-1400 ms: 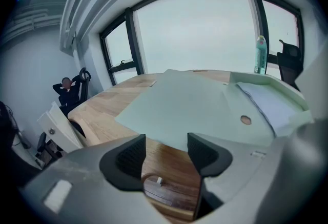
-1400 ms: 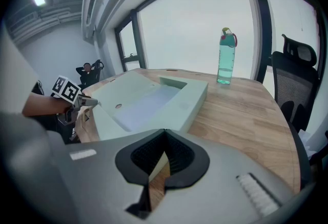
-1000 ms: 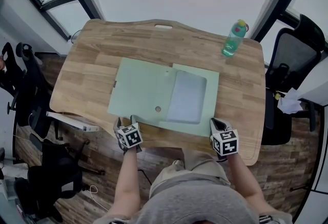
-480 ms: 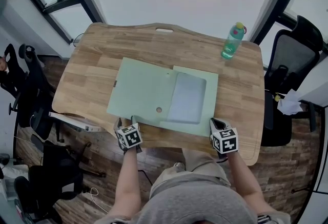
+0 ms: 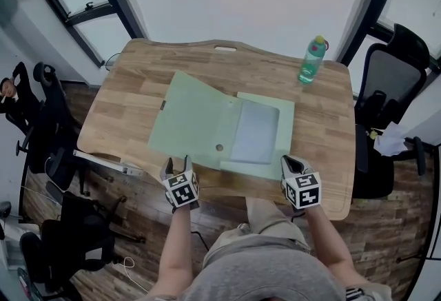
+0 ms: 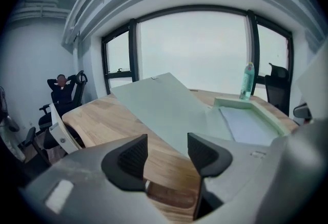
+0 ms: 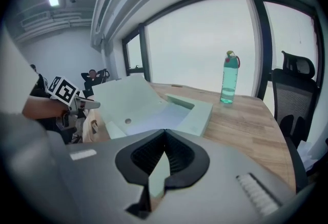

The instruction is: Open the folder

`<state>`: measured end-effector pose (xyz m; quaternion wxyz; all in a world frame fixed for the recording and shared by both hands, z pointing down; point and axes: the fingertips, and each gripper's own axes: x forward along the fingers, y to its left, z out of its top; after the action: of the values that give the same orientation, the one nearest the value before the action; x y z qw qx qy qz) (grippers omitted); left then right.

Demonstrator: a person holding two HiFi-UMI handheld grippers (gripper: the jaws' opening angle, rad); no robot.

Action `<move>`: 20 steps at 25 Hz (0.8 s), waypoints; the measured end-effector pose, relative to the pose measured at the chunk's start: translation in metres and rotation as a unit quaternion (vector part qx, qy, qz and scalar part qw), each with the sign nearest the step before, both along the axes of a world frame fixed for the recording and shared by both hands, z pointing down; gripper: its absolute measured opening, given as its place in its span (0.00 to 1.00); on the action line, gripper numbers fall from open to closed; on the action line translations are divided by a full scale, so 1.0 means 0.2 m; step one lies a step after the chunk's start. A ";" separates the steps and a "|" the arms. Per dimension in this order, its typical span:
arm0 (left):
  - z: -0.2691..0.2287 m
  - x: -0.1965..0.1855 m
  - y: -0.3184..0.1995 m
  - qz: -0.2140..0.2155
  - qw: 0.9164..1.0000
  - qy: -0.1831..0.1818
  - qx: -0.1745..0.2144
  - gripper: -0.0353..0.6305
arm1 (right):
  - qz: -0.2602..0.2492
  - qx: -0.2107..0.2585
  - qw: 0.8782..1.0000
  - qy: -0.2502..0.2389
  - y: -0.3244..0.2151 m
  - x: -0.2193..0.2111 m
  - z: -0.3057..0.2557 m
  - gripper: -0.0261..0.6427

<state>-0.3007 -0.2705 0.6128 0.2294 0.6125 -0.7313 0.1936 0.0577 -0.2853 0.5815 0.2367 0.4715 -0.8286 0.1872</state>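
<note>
Right claw (image 7: 165,154) pinches the near edge of the green folder (image 5: 284,129), left claw (image 6: 166,152) spread empty; its unsupported tilted cover (image 5: 196,117) may fall back shut.

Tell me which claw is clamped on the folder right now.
The right claw: its jaws are closed on a green sliver of the folder's near edge. The left claw stands open with only bare tabletop between its jaws.
</note>
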 end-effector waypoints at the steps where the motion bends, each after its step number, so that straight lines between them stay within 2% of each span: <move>1: -0.04 0.03 0.01 0.006 1.000 0.009 0.010 0.43 | -0.004 0.007 1.000 -0.006 0.02 -0.03 -0.04 0.04; 6: -0.20 0.22 0.10 0.048 0.997 0.037 0.049 0.37 | -0.030 0.041 0.998 -0.033 0.14 -0.18 -0.20 0.04; 11: -0.35 0.36 0.21 0.078 0.992 0.060 0.080 0.26 | -0.049 0.075 0.994 -0.055 0.26 -0.31 -0.33 0.04; 18: -0.46 0.51 0.38 0.113 0.984 0.092 0.100 0.08 | -0.062 0.110 0.989 -0.071 0.42 -0.41 -0.47 0.04; 20: -0.48 0.55 0.42 0.125 0.981 0.103 0.103 0.06 | -0.065 0.117 0.988 -0.075 0.47 -0.42 -0.49 0.04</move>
<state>-0.1898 -0.1860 0.5169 0.2131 0.7364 -0.6372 0.0797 -0.0270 -0.1918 0.4841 0.1293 0.4259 -0.8889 0.1082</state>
